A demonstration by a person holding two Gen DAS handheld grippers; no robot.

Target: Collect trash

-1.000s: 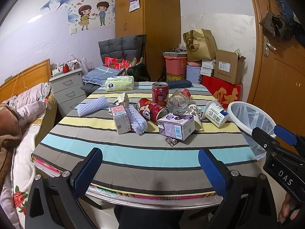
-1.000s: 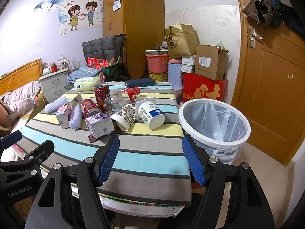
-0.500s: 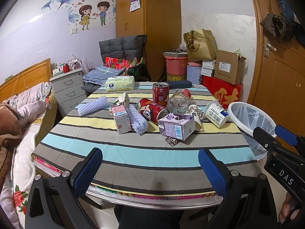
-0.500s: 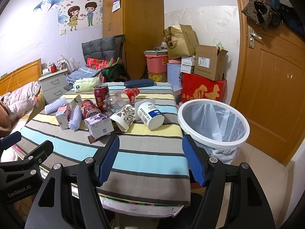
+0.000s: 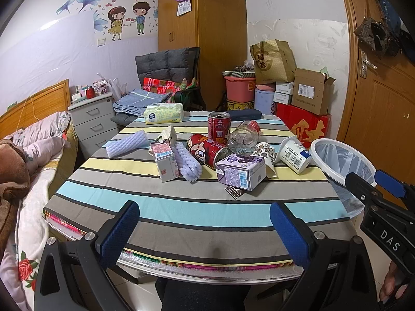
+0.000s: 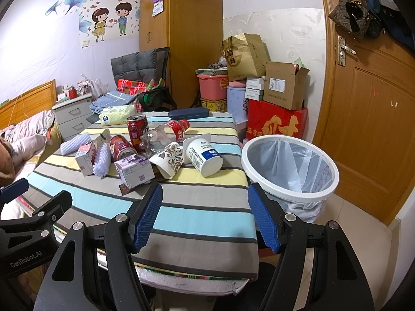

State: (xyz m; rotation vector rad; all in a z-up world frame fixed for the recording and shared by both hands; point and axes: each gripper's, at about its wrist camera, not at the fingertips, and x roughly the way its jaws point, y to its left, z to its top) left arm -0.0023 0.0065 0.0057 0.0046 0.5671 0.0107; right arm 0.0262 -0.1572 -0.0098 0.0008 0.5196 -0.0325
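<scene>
Wrapper [image 5: 234,191] half hidden beneath purple carton [image 5: 241,171].

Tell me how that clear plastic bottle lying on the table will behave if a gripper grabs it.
The clear plastic bottle looks empty and already dented, so it is probably light and will crumple further under the jaws. Lying on its side, it may roll when nudged, though the upright red can beside it could stop it.

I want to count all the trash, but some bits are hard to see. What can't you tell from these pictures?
- Small dark wrapper: both views, half under the purple carton; print too small.
- Trash bin bottom: right wrist view, hidden by its rim and liner.
- Upright red can: contents unseen in both views.
- Clear bottle: partly behind the patterned paper cup.
</scene>
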